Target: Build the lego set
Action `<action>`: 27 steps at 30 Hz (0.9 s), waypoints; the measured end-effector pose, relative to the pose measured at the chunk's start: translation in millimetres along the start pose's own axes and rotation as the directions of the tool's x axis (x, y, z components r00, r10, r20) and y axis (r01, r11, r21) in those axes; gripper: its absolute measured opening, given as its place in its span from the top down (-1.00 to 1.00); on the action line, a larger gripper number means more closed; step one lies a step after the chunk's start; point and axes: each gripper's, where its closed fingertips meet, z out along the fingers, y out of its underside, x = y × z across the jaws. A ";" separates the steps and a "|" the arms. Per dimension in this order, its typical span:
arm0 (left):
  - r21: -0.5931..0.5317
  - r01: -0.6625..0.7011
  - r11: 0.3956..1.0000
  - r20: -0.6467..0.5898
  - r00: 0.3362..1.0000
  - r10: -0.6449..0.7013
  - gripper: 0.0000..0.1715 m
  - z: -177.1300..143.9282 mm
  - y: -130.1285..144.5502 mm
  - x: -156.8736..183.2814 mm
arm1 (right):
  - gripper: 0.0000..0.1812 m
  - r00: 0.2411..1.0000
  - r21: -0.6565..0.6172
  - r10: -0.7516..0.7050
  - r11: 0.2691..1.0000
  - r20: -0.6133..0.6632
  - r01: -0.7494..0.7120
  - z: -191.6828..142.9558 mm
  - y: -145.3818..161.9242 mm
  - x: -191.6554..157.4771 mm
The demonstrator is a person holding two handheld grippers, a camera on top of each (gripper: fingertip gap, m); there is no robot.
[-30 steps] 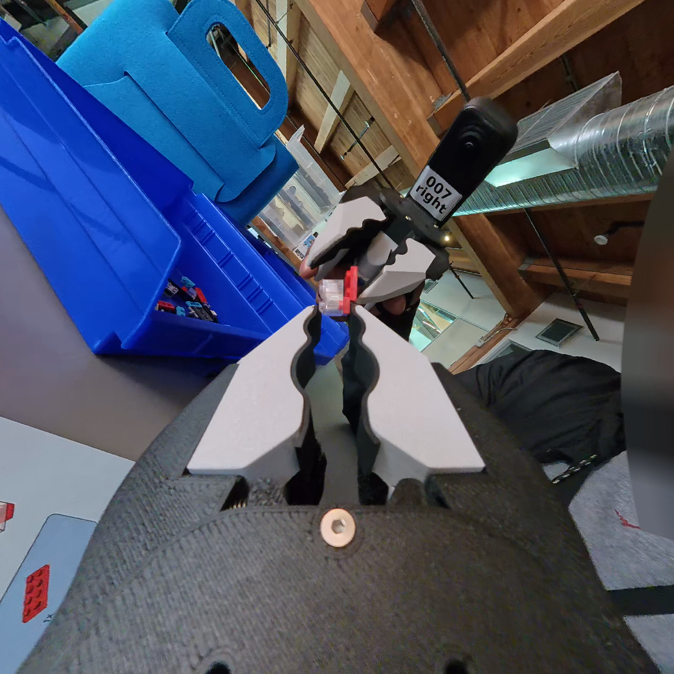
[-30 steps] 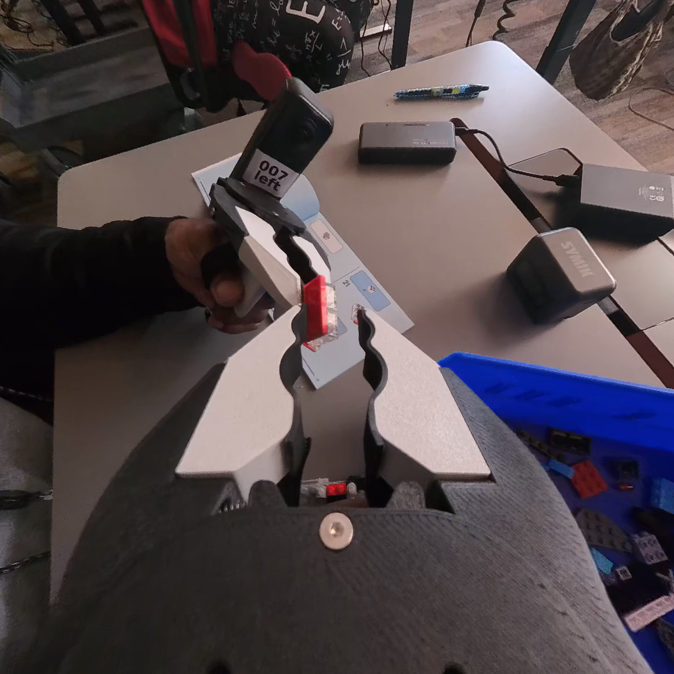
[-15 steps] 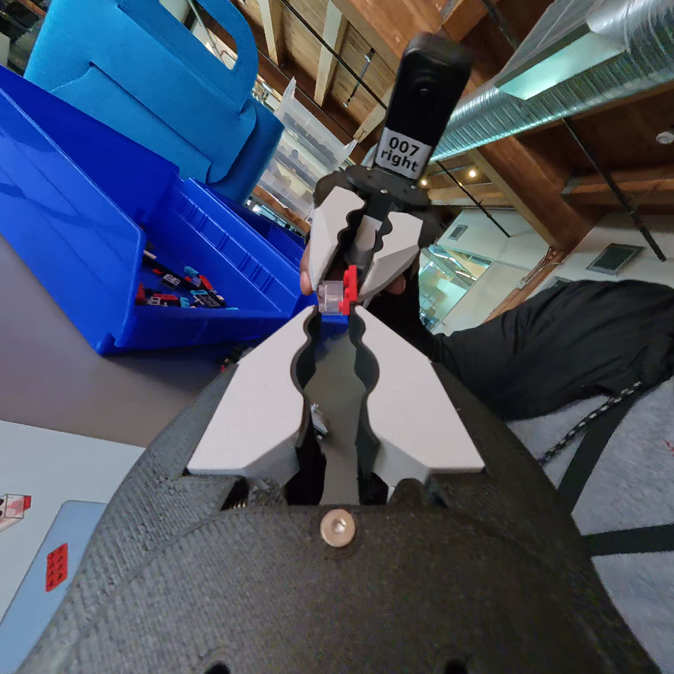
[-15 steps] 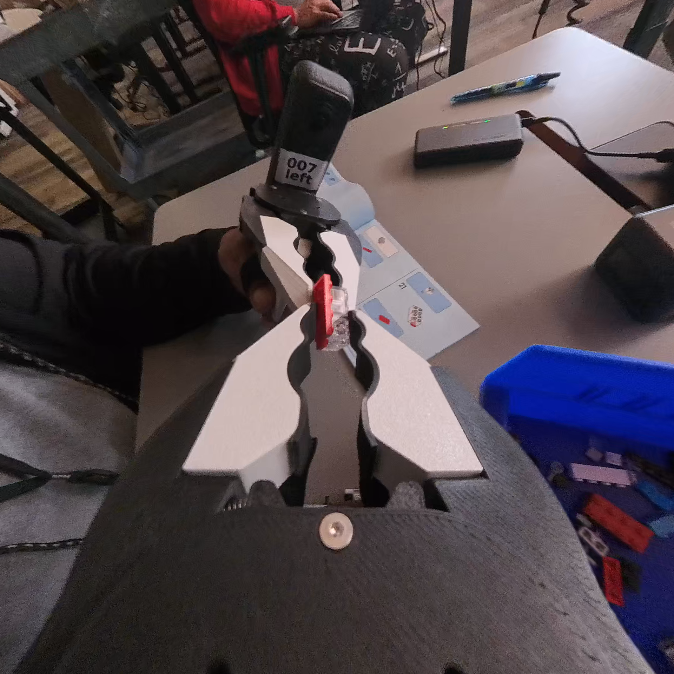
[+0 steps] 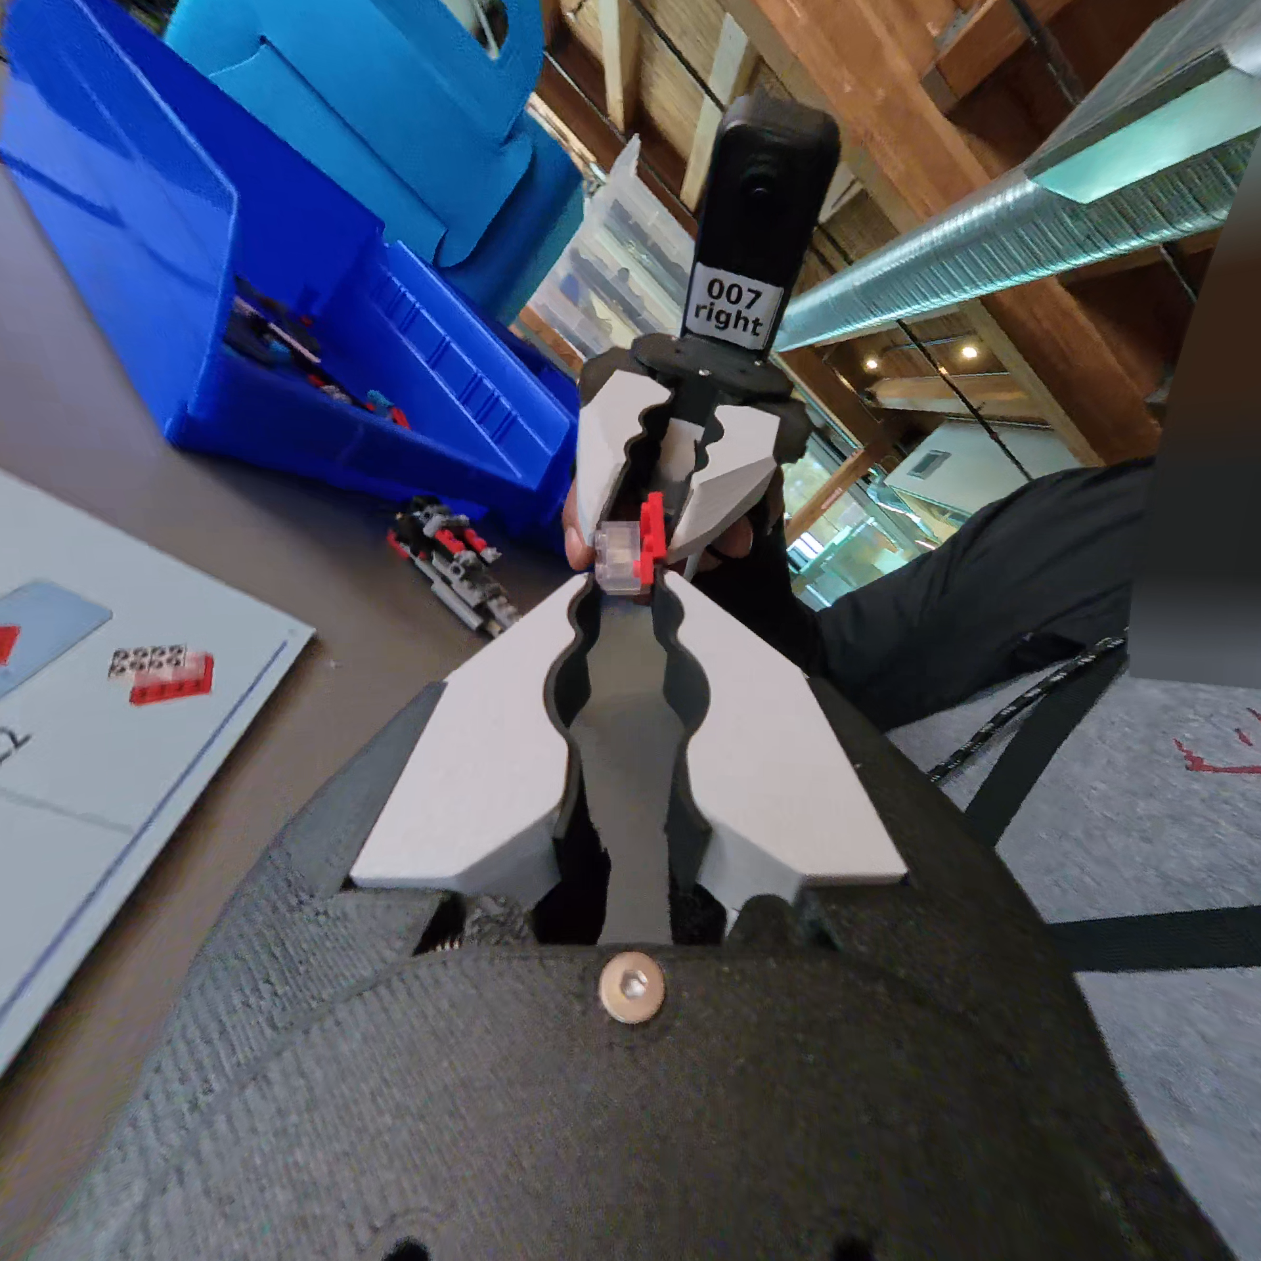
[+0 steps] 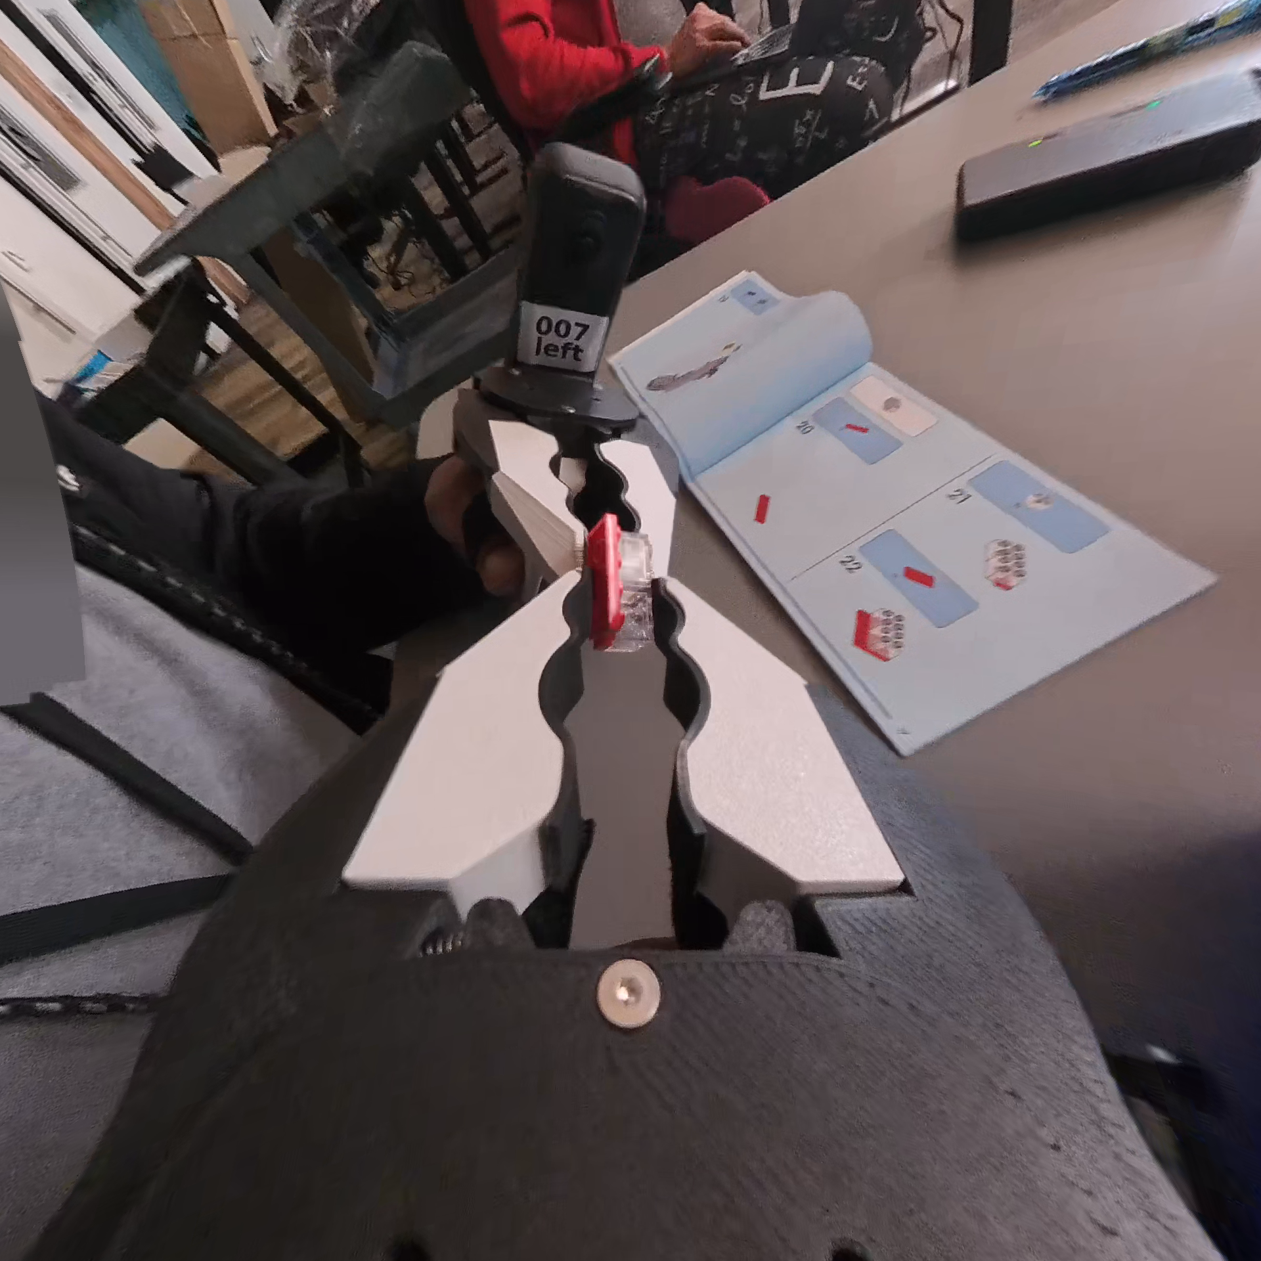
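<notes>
A small assembly, a red plate [image 6: 603, 580] pressed against a clear brick [image 6: 634, 593], hangs in the air between both grippers, above the table's near edge. My right gripper [image 6: 618, 592] has its fingertips against both sides of the assembly. My left gripper [image 5: 624, 581] faces it tip to tip and is shut on the same assembly [image 5: 622, 550] from the other end. In the left wrist view the red plate [image 5: 651, 529] reaches in between the right gripper's fingers [image 5: 720, 495]. A partly built black, grey and red model [image 5: 452, 561] lies on the table.
A blue bin [image 5: 205, 225] with several loose bricks stands behind the model, with a light-blue felt bag [image 5: 382, 102] behind it. The open instruction booklet [image 6: 887, 546] lies on the grey table [image 6: 1057, 409]. A black box [image 6: 1119, 157] sits farther back. A person in red sits beyond the table.
My right gripper has narrowed from open to touching the assembly on both sides. Both grippers have tilted, so the table, booklet and model now show more.
</notes>
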 end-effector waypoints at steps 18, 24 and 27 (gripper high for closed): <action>-0.040 -0.005 0.999 0.081 0.997 0.008 0.84 -4.9 11.3 -6.2 | 0.79 0.997 0.020 0.054 0.998 0.057 -0.056 7.9 10.8 0.8; -0.039 -0.007 0.999 0.092 0.996 0.011 0.84 -4.3 11.0 -7.9 | 0.79 0.996 0.026 0.069 0.997 0.058 -0.070 7.5 11.1 2.6; -0.024 -0.021 0.999 0.091 0.996 0.023 0.84 -3.7 7.7 -7.6 | 0.80 0.994 0.037 0.087 0.995 0.069 -0.090 6.0 8.4 3.3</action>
